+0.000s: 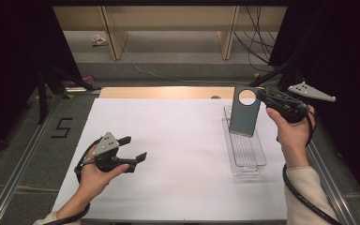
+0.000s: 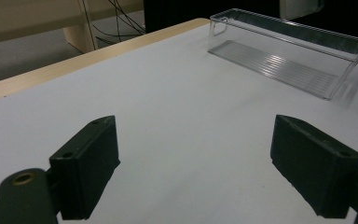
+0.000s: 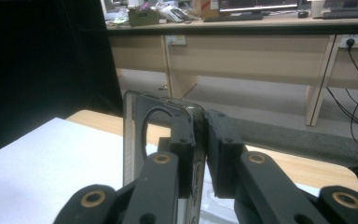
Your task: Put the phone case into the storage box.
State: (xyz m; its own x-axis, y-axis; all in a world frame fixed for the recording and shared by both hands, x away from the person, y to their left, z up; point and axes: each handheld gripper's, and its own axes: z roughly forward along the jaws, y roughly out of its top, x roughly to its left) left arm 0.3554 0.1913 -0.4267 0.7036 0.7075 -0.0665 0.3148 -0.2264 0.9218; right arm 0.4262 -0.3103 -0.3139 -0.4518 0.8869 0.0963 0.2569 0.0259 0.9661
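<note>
A dark teal phone case with a round camera hole hangs upright over the far end of a clear plastic tray. My right gripper is shut on the case's upper right edge. In the right gripper view the case stands edge-on, pinched between the two black pads. My left gripper rests low over the white table at the left, open with nothing between its jaws. From the left gripper view, the left gripper faces the empty clear tray across bare white surface.
The white table top has a wooden strip along its far edge. Black curtains stand at both sides. Desks and cables lie beyond the table. A floor mark "5" sits left of the table.
</note>
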